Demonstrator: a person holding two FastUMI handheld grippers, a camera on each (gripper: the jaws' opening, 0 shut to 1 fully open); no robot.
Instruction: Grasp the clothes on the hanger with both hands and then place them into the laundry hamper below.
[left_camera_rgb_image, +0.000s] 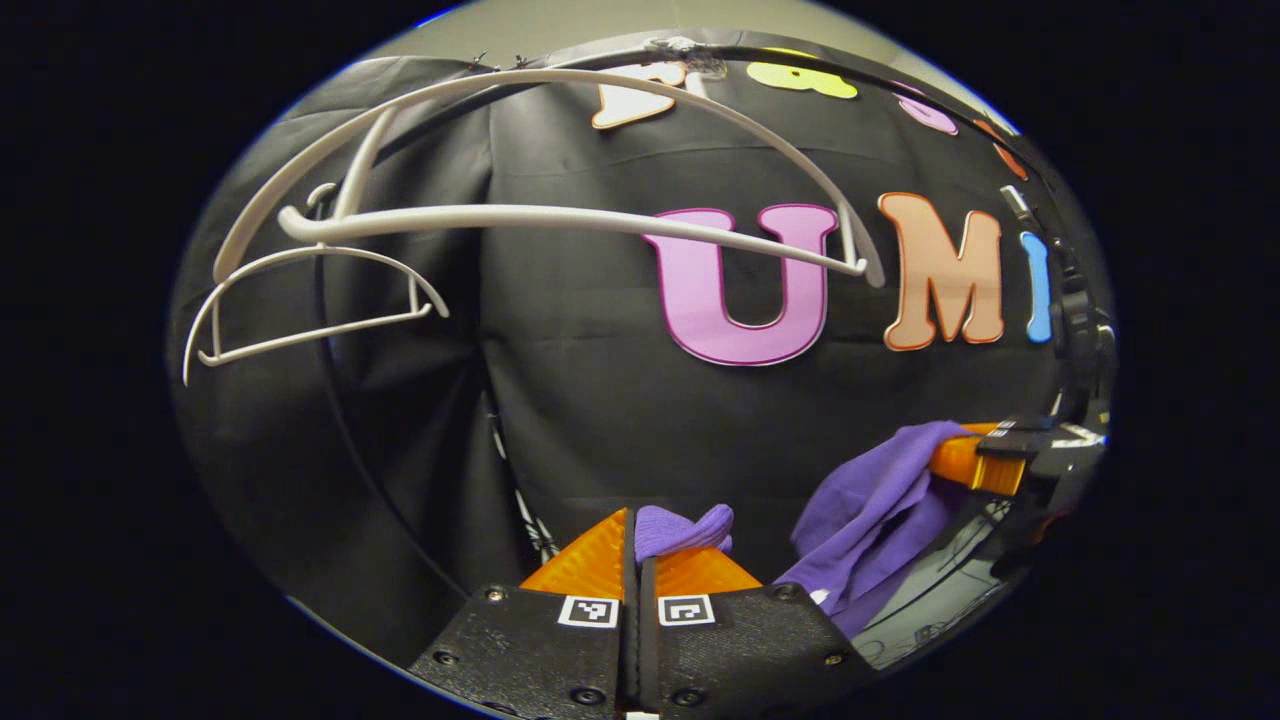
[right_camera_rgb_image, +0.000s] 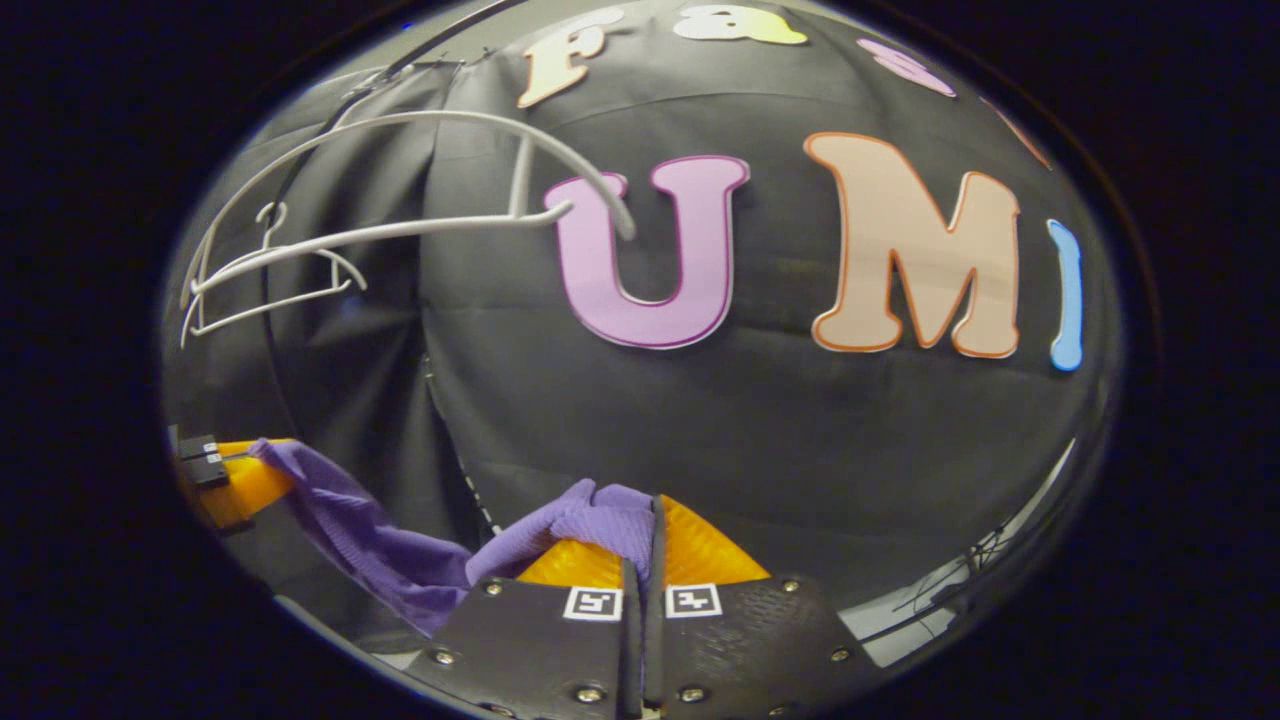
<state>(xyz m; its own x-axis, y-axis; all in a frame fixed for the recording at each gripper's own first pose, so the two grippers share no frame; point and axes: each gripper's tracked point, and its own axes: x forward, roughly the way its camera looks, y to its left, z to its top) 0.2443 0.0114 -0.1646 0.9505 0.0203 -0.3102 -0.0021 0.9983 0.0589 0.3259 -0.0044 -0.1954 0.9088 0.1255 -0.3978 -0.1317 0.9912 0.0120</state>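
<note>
- Progress: the soft purple knit garment (left_camera_rgb_image: 870, 510) is off the white plastic hanger (left_camera_rgb_image: 560, 215), which hangs bare above against the black cloth wall (left_camera_rgb_image: 600, 400). Lowering into the hamper remains, by my judgement.
- Your left gripper (left_camera_rgb_image: 640, 550) is clenched on one end of the garment.
- Your right gripper (right_camera_rgb_image: 645, 545) is clenched on the other end; cloth sags between them, both grippers level and pointing at the wall.

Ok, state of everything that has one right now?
left gripper: shut on the purple garment.
right gripper: shut on the purple garment.
purple garment: off the hangers, slung between both grippers.
large white hanger: bare, hanging.
small white hanger: bare, hanging.
</note>
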